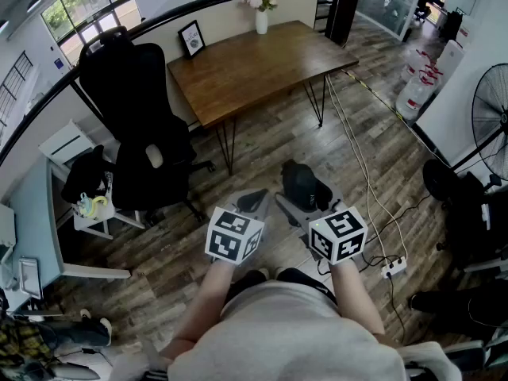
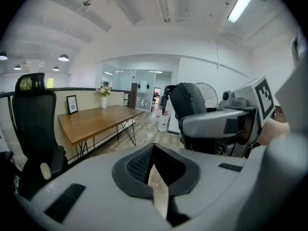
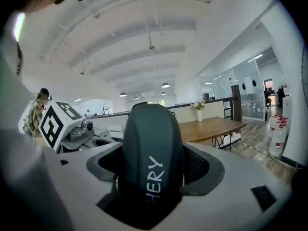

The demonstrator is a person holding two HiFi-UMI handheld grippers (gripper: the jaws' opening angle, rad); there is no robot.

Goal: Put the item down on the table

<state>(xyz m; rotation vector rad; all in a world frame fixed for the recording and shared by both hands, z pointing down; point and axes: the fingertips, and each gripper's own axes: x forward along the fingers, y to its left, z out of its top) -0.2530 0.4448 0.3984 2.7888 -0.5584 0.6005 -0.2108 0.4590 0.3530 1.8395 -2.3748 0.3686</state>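
A dark, rounded, case-like item (image 3: 150,153) with white lettering stands upright between the jaws of my right gripper (image 3: 150,174), which is shut on it. In the head view the item (image 1: 298,182) sticks out in front of the right gripper (image 1: 309,202), held over the wood floor. My left gripper (image 1: 254,202) is just to its left, and its jaws are together with nothing in them (image 2: 154,170). The brown wooden table (image 1: 254,66) stands ahead, some way beyond both grippers, and also shows in both gripper views (image 2: 96,121) (image 3: 211,128).
A black office chair (image 1: 135,125) stands left of the table. A vase of flowers (image 1: 261,10) and a picture frame (image 1: 191,38) sit at the table's far edge. A cable and power strip (image 1: 393,268) lie on the floor at right, near a fan (image 1: 490,117) and water bottles (image 1: 417,82).
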